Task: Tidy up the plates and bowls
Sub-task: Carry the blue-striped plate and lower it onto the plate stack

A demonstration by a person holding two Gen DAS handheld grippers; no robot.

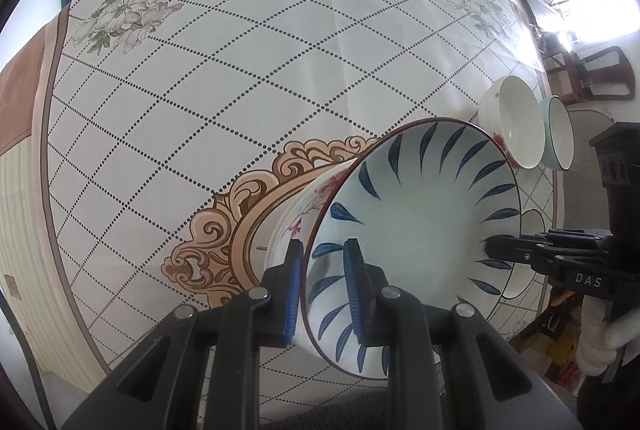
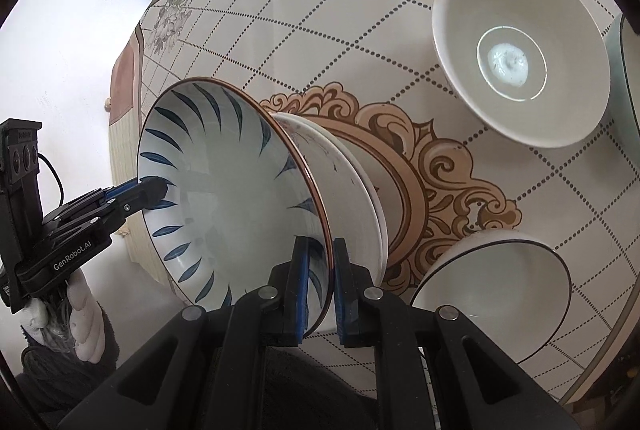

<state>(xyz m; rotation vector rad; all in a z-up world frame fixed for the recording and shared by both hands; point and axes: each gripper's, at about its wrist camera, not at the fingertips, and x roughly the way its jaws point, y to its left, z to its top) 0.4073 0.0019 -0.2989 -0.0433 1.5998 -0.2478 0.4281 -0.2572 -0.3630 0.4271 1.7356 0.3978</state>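
Note:
A wide bowl with blue leaf strokes inside and a brown rim [image 1: 420, 222] [image 2: 232, 198] is held by both grippers on opposite sides of its rim. My left gripper [image 1: 324, 290] is shut on the near rim, one pad inside and one outside; it shows in the right wrist view as the left gripper [image 2: 156, 190]. My right gripper [image 2: 320, 282] is shut on the rim in the same way, seen from the left wrist view as the right gripper [image 1: 492, 250]. Right under the bowl lies a stack of white plates with red flowers [image 1: 296, 214] [image 2: 352, 198]; I cannot tell whether they touch.
The table wears a diamond-patterned cloth [image 1: 240, 70] [image 2: 320, 10] with a tan ornament under the plates. A plain white bowl [image 1: 516, 122] [image 2: 520, 66], a teal-rimmed bowl [image 1: 560, 134] [image 2: 628, 90] and a black-rimmed bowl [image 2: 492, 294] stand to the right. A gloved hand [image 2: 88, 314] holds the left gripper.

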